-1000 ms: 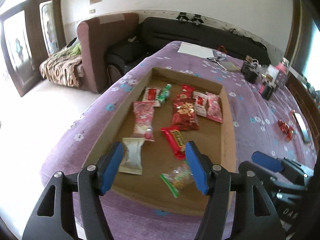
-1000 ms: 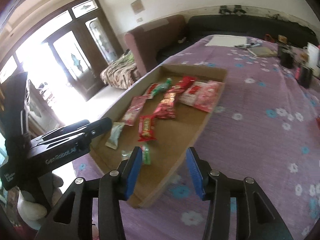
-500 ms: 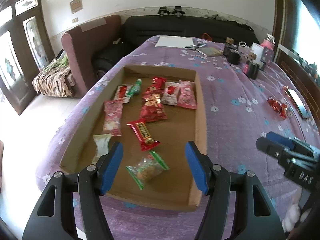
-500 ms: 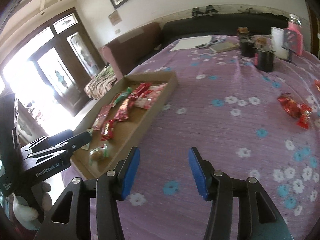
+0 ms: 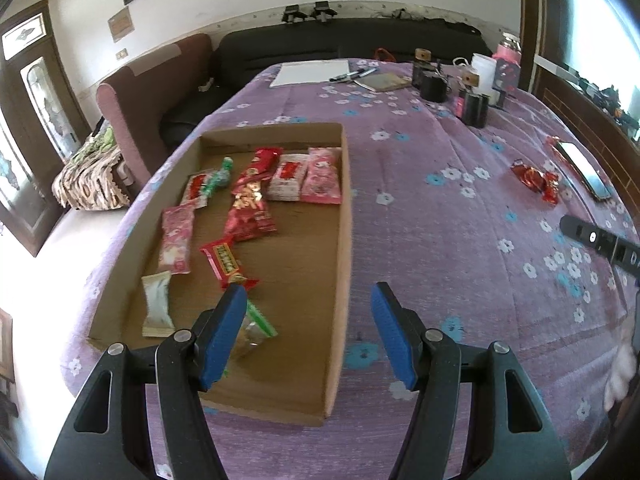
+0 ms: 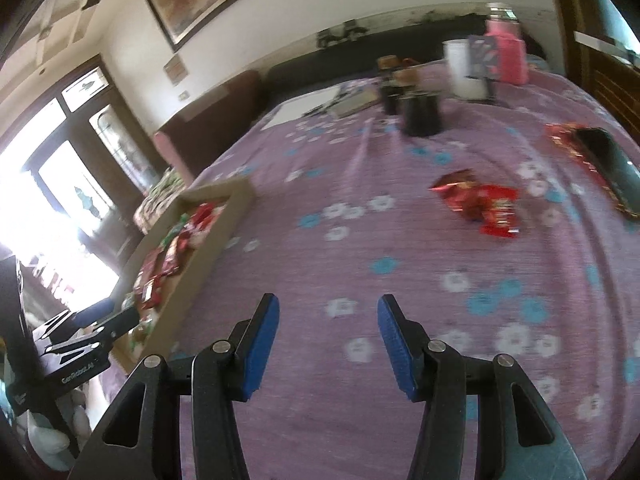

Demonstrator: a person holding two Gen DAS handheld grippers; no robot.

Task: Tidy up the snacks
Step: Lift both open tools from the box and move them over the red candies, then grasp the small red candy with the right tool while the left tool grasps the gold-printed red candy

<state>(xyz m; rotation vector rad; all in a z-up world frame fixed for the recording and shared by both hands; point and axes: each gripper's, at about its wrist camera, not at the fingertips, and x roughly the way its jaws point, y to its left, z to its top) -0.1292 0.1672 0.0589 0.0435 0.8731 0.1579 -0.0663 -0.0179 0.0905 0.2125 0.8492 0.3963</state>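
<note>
Both claws, left claw (image 5: pixel 306 336) and right claw (image 6: pixel 326 342), are held open and empty; loose red foil snack packets (image 6: pixel 478 204) remain well right of the shallow brown cardboard tray (image 5: pixel 346 240), presumably awaiting collection.

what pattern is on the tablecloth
Purple tablecloth with small white and blue flowers; clearest in the left wrist view.

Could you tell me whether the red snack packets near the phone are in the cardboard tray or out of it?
Out: the red snack packets lie on the purple flowered cloth, apart from the shallow cardboard tray.
</note>
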